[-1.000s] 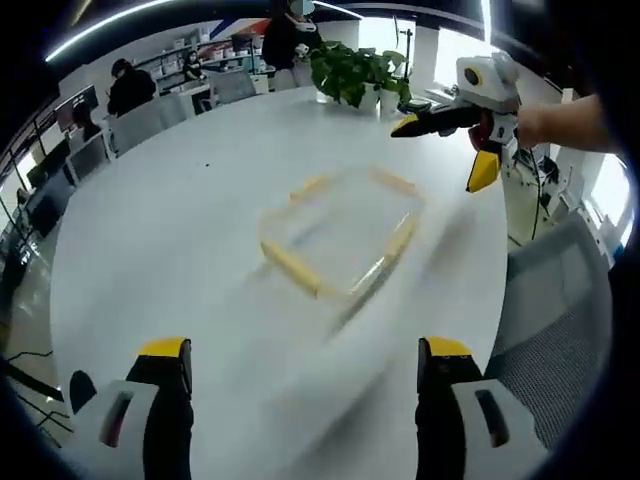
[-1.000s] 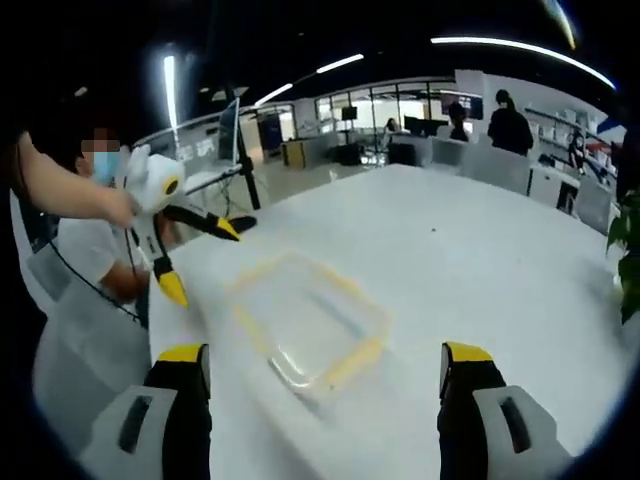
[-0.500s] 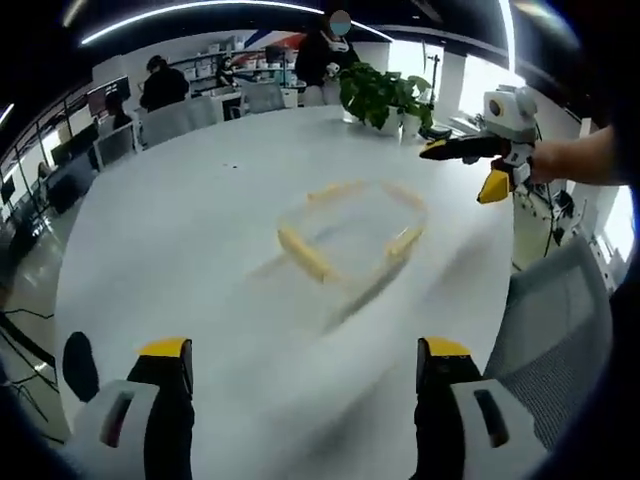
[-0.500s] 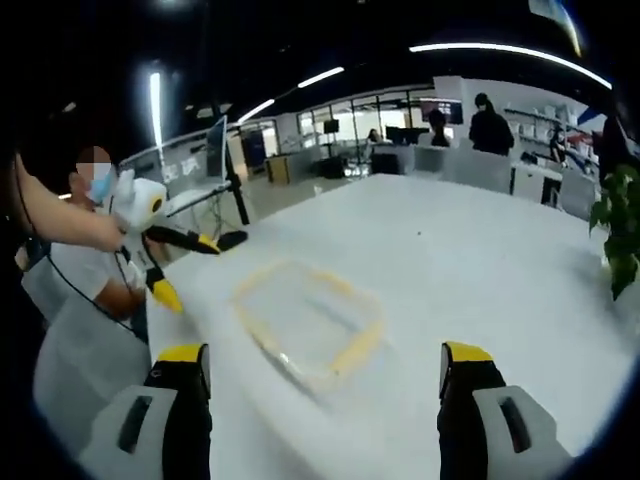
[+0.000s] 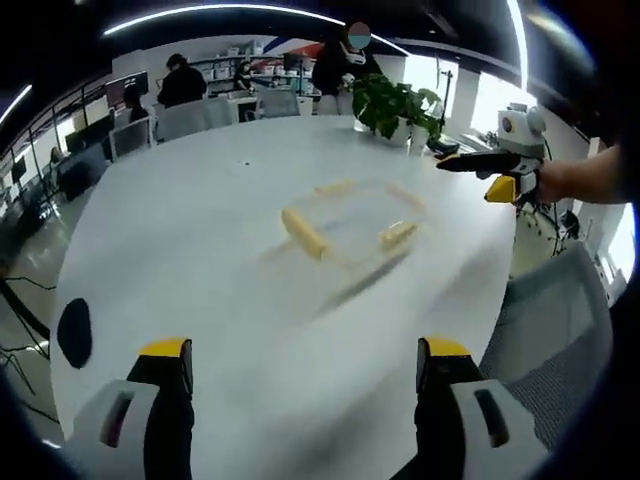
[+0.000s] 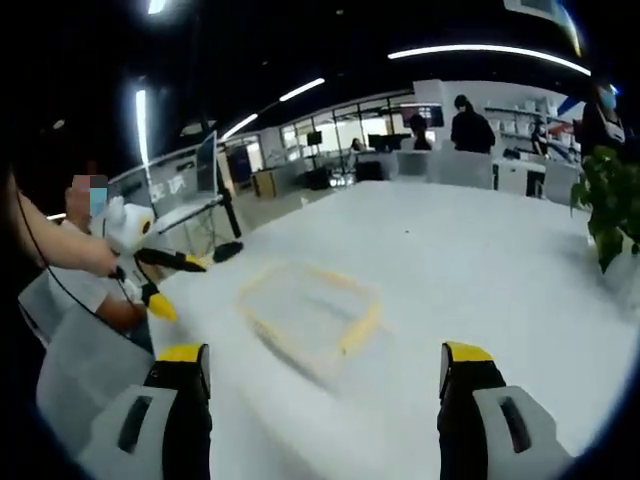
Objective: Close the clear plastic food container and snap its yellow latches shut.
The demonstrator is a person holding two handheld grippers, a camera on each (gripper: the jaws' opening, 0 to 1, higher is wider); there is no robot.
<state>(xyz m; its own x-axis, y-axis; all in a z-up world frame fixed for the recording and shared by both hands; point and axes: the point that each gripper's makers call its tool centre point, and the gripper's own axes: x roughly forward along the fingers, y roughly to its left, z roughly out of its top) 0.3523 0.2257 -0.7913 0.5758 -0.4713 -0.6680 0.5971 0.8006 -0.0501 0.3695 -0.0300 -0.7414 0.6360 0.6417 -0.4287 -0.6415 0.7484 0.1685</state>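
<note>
Container sat mid-counter, apparently closed; both tongs, left and right, had drawn back, spread and empty, suggesting the latching was finished.

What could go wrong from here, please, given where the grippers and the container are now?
1. Both grippers hang open in the air, well back from the clear container: the left gripper and right gripper would have a long approach, so a misaligned press on a yellow latch seems possible.
2. The container sits alone on the smooth white table, so a one-sided push could slide it rather than snap the latch.
</note>
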